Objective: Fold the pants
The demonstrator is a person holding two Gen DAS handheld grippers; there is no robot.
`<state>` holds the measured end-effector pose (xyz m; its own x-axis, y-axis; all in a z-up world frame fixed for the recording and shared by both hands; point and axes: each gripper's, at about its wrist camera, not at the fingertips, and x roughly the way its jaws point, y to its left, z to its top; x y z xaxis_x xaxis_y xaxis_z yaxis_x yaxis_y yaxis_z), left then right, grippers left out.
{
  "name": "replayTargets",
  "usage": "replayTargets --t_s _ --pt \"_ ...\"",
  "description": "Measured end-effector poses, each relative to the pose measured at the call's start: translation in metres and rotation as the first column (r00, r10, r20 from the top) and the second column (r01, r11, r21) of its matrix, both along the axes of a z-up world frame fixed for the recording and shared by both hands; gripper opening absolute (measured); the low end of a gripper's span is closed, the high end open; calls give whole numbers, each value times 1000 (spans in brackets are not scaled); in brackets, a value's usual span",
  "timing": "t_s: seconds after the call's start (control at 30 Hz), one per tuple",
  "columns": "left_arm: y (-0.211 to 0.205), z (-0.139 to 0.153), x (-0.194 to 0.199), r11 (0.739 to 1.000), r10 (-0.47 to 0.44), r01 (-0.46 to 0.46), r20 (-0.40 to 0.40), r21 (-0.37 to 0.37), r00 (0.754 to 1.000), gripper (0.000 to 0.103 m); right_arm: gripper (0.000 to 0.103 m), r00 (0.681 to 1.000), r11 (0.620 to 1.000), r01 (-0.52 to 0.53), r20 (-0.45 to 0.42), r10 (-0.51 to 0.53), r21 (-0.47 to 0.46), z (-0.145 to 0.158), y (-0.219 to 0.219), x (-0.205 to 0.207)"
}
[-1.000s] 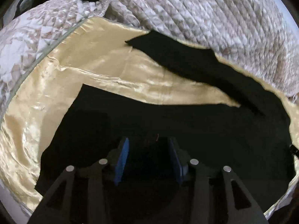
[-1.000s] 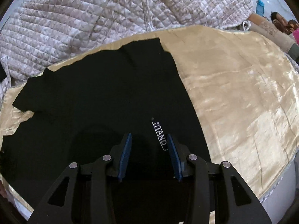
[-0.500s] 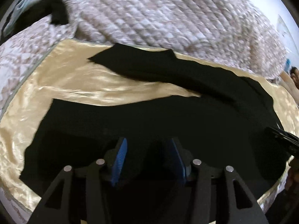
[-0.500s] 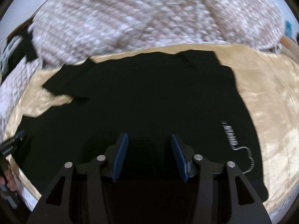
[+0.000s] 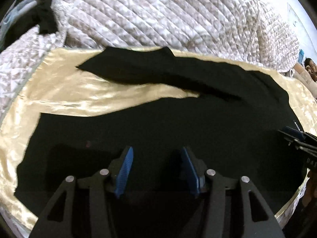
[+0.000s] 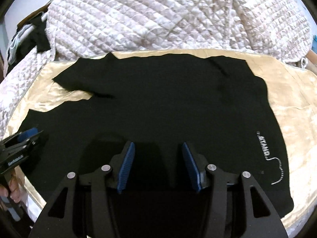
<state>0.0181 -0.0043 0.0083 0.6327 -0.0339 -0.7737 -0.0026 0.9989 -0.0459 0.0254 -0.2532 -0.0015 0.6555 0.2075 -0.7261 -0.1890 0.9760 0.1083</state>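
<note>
Both grippers hang over the near edge of the black pants [image 6: 168, 109]. The left gripper [image 5: 157, 170] and right gripper [image 6: 158, 165] each have their blue pads spread wide, holding nothing. The pants lie flat on a shiny gold sheet [image 6: 293, 103], white lettering [image 6: 264, 145] by the waist on the right, two legs splitting apart toward the left. Behind that is a bunched-up quilted blanket [image 5: 168, 15].

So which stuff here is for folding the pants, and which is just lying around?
For the job:
black pants
left gripper, open
right gripper, open
gold sheet the pants lie on

Just lying about:
quilted blanket
dark clothes in the far left corner
</note>
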Motion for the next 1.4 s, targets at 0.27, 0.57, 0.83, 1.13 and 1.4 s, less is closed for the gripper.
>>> replayTargets --t_s 0.27,0.57,0.83,1.13,1.4 --pt "6 6 9 1000 -16 17 -26 12 1000 57 51 999 1000 -7 -32 7 28 5 7 11" --pt "14 35 84 997 -60 59 23 46 998 60 64 1000 999 -7 -27 8 43 36 -28 62" --pt "18 41 181 998 -66 66 25 15 997 67 65 999 996 28 -30 -26 84 49 -60 152" --pt "11 8 274 997 -53 55 -32 62 998 71 65 993 993 102 -65 -99 51 28 -80 230" --pt "-8 -15 289 988 -100 103 -33 111 994 56 57 992 995 9 -121 -20 -96 0 -52 255"
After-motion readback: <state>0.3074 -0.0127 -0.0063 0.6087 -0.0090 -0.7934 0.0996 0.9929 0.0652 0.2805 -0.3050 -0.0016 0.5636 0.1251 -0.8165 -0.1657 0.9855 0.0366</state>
